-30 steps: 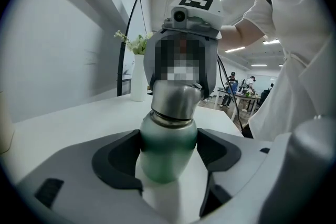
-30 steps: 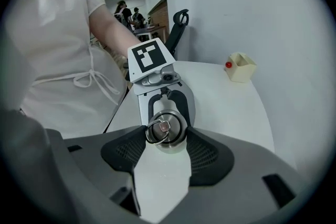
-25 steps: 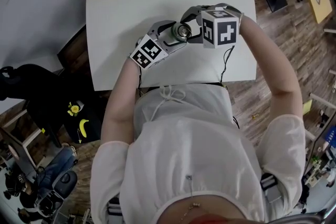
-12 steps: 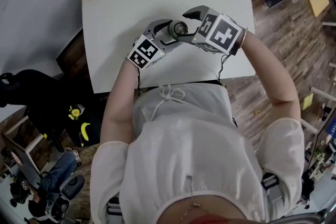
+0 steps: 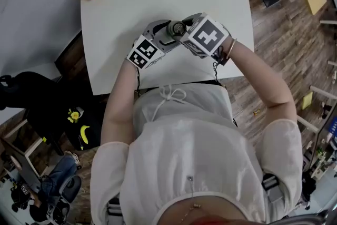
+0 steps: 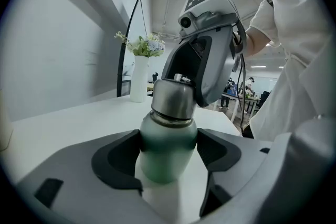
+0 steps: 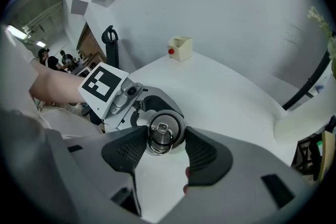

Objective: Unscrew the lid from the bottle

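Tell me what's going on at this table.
A person works a green metal bottle at the white table with two handheld claws. The left claw clamps the bottle's body, holding it upright. The right claw reaches down over the steel lid, its jaws just closing onto it. The lid is still on the bottle.

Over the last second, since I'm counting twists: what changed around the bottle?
The right gripper rolled about its own axis, its marker cube swinging leftward in the head view; its jaws have just been closing, with the lid between them, and now pinch it. The left gripper kept its clamp on the bottle, unmoved.
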Tool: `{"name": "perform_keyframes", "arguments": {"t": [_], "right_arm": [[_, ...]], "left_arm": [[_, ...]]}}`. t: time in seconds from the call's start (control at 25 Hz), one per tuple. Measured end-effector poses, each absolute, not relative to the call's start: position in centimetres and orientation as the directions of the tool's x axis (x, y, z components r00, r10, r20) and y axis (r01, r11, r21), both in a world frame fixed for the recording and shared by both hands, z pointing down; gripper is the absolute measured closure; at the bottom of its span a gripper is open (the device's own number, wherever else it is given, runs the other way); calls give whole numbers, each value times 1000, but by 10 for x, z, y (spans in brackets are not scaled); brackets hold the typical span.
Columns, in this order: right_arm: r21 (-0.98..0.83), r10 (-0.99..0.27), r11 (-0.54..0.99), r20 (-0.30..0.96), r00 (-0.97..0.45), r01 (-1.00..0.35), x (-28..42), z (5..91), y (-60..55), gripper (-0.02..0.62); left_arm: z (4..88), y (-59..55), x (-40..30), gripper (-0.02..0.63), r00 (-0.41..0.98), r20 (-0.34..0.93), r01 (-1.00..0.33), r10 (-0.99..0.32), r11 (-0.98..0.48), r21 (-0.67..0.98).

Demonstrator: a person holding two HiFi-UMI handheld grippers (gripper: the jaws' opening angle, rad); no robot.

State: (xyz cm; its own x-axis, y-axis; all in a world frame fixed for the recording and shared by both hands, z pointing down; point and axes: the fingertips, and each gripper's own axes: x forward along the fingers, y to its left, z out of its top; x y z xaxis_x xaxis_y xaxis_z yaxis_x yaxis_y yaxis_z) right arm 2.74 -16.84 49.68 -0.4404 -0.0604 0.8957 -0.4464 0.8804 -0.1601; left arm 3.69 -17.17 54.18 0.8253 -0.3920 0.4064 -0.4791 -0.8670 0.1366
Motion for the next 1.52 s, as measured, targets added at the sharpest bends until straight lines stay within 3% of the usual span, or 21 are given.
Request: {"name": "perform_keyframes", "arguments": {"t": [0.28,0.8,0.92,1.24,1.32,1.44,1.52], "right_arm": [[-153,1,939,898,-441,-309,19,496,-163,356],[-138,235,953,900,-368,271,21,497,-159,356],[-136,266,930,890,-371,341,21,498,-159,356],[-141,223,965,885,-410,222,21,496,-159,353],[-158,208,976,876,-434,150,23,495,-159,332],[-205,176,979,863,-474,-8,26,495,-159,250],[-243,141,959,853,-502,-143,24,495,-160,249]], "left_arm": [[541,-172,35,253,828,398,-479,-396,-867,133],[543,-173,35,253,821,406,-484,-402,-867,120],[543,-174,34,253,819,407,-488,-405,-865,120],[543,-173,34,253,821,407,-482,-400,-868,118],[543,-173,34,253,821,405,-483,-401,-868,119],[543,-174,34,253,823,401,-482,-402,-868,119],[543,-173,34,253,826,396,-481,-401,-868,124]]}}
